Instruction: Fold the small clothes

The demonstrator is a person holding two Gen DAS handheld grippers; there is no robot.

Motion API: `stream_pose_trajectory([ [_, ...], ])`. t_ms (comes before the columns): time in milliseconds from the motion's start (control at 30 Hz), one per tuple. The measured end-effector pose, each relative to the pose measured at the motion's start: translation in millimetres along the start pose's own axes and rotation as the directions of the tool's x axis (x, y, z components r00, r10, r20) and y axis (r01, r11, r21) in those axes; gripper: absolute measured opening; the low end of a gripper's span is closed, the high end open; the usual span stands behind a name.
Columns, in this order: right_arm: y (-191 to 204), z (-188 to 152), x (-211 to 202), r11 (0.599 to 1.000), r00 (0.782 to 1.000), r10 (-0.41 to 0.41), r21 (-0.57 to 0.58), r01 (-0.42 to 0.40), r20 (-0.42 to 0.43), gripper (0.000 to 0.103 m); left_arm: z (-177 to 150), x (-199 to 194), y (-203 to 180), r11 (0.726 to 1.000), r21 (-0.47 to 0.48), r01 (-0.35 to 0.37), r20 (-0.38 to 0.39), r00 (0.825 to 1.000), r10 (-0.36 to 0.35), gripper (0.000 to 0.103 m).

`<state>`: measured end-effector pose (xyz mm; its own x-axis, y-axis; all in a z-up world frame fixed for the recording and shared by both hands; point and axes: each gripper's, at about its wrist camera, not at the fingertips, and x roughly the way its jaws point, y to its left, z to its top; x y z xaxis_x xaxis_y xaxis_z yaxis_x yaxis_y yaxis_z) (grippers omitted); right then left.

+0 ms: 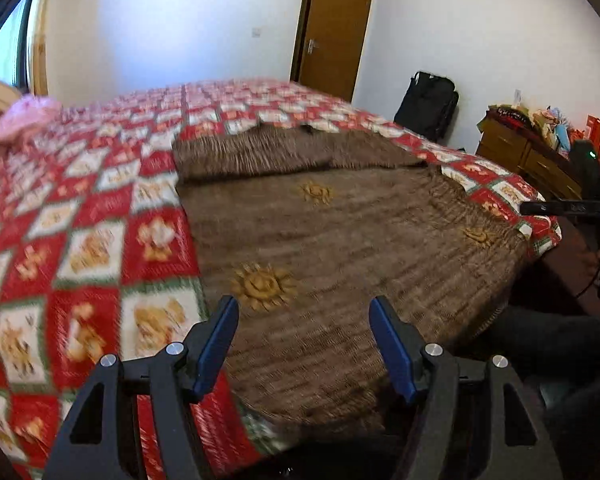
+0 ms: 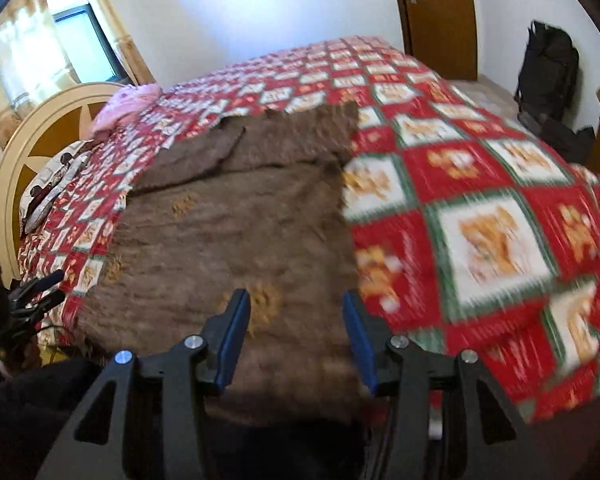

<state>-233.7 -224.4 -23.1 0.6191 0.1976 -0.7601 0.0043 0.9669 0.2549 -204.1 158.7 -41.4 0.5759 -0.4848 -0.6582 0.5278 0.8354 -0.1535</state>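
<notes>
**Both tongs open over the brown garment**

My left tongs (image 1: 304,312) hang above the near end of the garment (image 1: 340,240), jaws spread wide, nothing between the blue pads (image 1: 216,344). Cloth shows through the gap, but the pads do not press on it.

My right tongs (image 2: 296,308) are also parted, a little narrower than the left. Empty too. Only brown knit under the gap.

The garment: brown, knitted, with yellow sun-like motifs (image 1: 262,286). It lies flat on the bed's quilt (image 1: 92,240), spread lengthwise away from me. Its far end is doubled up: a flap (image 1: 284,152) lies folded over the body, with an edge running across. In the right view the same flap (image 2: 204,156) sits at the far left of the cloth, its corner angled. The near edge droops off the bed toward me. On the right side the cloth ends in a straight line against the quilt (image 2: 480,208).

The quilt is a red, white and green check. Both views are blurred.

Around: pink pillow (image 1: 24,116) near the headboard (image 2: 24,148), curtained window (image 2: 76,24) behind it. Brown door (image 1: 336,28) on the far wall, black bag (image 1: 430,104) beside it, cluttered dresser (image 1: 528,156) to the right. My left tongs also show at the right view's left edge (image 2: 32,300); their state there is too small to tell.
</notes>
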Motion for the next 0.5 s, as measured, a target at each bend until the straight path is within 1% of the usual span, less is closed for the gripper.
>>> stream_pose_trajectory([
  [33, -3.1, -6.2, -4.1, 1.000, 1.000, -0.002, 0.008, 0.002, -0.008, 0.053, -1.3, 0.0, -1.1, 1.000, -0.006, 0.013, -0.020, 1.000, -0.013, 0.069],
  [67, -6.7, -11.9, -8.4, 1.000, 1.000, -0.007, 0.018, 0.007, -0.019, 0.052, -4.6, -3.5, -1.1, 0.999, -0.014, 0.035, -0.016, 0.999, -0.036, 0.069],
  [133, -14.0, -26.4, -15.8, 0.999, 0.999, -0.001, 0.042, 0.003, -0.044, 0.053, -16.6, -12.2, 1.3, 0.994, -0.028, 0.103, -0.004, 0.995, -0.103, 0.069],
  [200, -22.5, -41.3, -15.3, 0.996, 0.995, 0.059, 0.071, -0.053, -0.083, 0.053, -25.9, -14.8, 1.6, 0.990, -0.023, 0.140, -0.042, 0.989, -0.141, 0.069],
  [233, -24.7, -45.2, -12.5, 0.995, 0.993, 0.070, 0.079, -0.062, -0.099, 0.053, -33.1, -17.2, 2.3, 0.987, -0.015, 0.159, -0.061, 0.985, -0.159, 0.069],
  [300, -28.9, -50.0, -2.3, 0.993, 0.989, 0.079, 0.094, -0.068, -0.124, 0.053, -44.6, -23.1, 1.4, 0.990, 0.004, 0.142, -0.070, 0.988, -0.141, 0.069],
  [367, -33.2, -50.7, 5.5, 0.988, 0.987, 0.110, 0.122, -0.095, -0.120, 0.053, -48.7, -23.8, 0.1, 0.991, 0.033, 0.126, -0.073, 0.990, -0.123, 0.069],
  [400, -35.5, -50.6, 8.8, 0.983, 0.985, 0.136, 0.135, -0.122, -0.106, 0.053, -48.3, -22.8, -0.1, 0.993, 0.041, 0.115, -0.069, 0.991, -0.112, 0.069],
  [433, -35.9, -51.1, 10.3, 0.981, 0.984, 0.148, 0.138, -0.134, -0.098, 0.053, -47.0, -21.6, 1.3, 0.994, 0.032, 0.105, -0.058, 0.993, -0.104, 0.069],
  [500, -36.4, -54.0, 14.0, 0.980, 0.982, 0.162, 0.129, -0.149, -0.101, 0.054, -46.9, -16.2, 7.3, 0.993, -0.021, 0.116, -0.062, 0.991, -0.117, 0.069],
])
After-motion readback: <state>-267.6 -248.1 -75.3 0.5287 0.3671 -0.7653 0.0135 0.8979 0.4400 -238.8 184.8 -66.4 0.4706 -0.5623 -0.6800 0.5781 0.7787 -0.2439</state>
